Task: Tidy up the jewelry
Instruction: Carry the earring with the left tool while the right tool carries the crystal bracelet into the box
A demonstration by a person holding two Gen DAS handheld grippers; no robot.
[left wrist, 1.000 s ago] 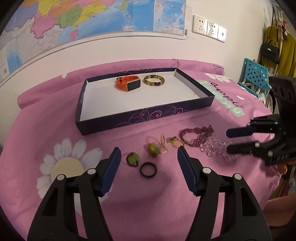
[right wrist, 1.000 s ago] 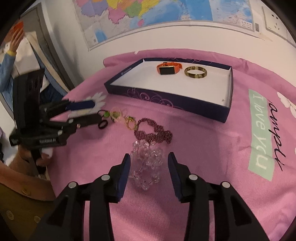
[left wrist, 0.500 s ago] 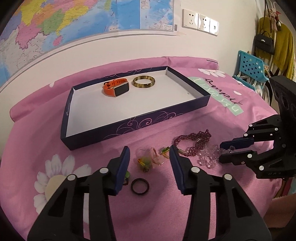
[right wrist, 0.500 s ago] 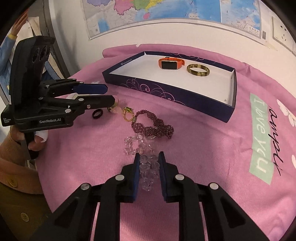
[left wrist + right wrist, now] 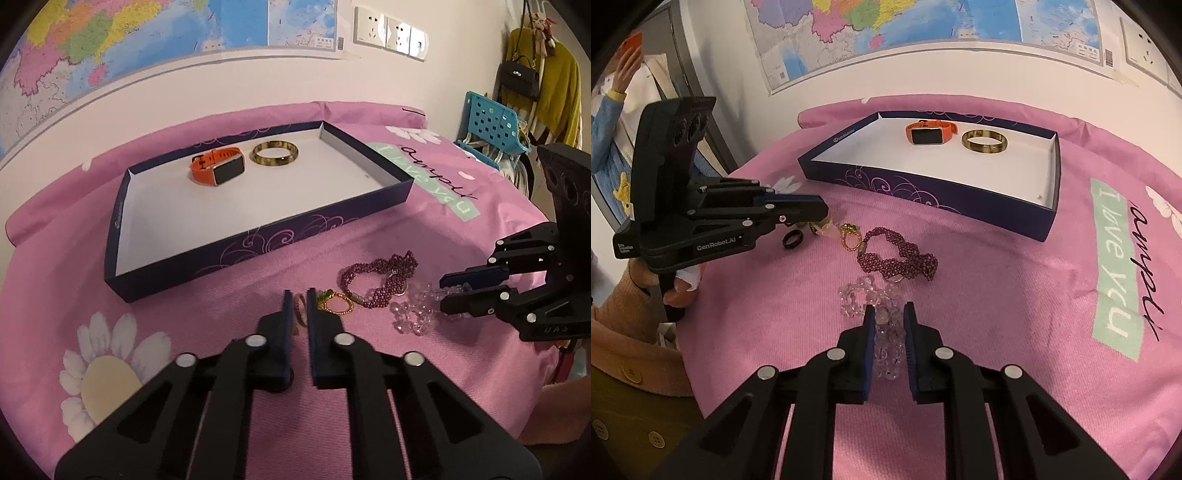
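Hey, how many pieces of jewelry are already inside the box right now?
2. An orange watch and a gold bangle lie side by side at the far end of the box. Nothing seems hidden inside; the other pieces are on the pink cloth.

Pink floral cloth (image 5: 1015, 295), navy tray (image 5: 960, 201), beaded bracelets (image 5: 897, 258), rings (image 5: 793, 239)

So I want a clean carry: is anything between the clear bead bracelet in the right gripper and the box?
Yes: the purple beaded bracelet lies between the clear bead bracelet in the right gripper and the box, whose near wall must also be cleared.
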